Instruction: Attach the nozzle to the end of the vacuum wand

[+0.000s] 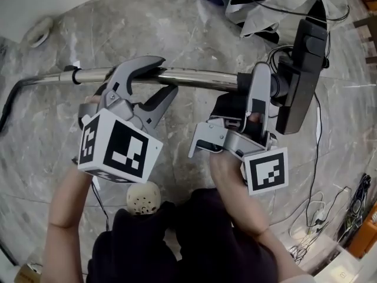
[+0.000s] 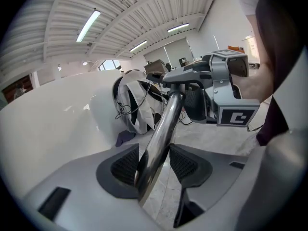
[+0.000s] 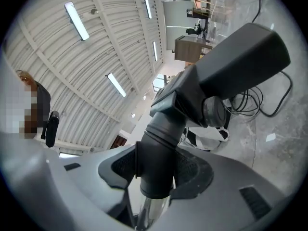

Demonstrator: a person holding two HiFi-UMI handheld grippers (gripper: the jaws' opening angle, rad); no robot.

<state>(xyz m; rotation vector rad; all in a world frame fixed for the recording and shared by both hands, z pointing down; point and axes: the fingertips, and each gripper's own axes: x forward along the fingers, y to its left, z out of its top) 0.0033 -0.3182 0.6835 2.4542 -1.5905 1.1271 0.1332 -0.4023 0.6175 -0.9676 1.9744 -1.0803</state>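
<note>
A chrome vacuum wand (image 1: pixel 194 78) lies level above the marble floor, running from left to right. My left gripper (image 1: pixel 162 75) is shut on the wand near its middle; in the left gripper view the wand (image 2: pixel 166 124) passes between the dark pads (image 2: pixel 126 166). My right gripper (image 1: pixel 259 90) is shut on the black neck (image 3: pixel 159 153) of the nozzle (image 1: pixel 303 63), at the wand's right end. In the right gripper view the chrome wand (image 3: pixel 153 211) shows just under the neck, and the nozzle (image 3: pixel 240 61) rises beyond the jaws. The right gripper (image 2: pixel 216 95) also shows in the left gripper view.
A black hose (image 1: pixel 9 108) curves off the wand's far left end. A grey bag with cables (image 1: pixel 265 5) lies on the floor behind the nozzle. Loose cables (image 1: pixel 312 217) lie at the lower right, a tape roll (image 1: pixel 38 31) at the upper left.
</note>
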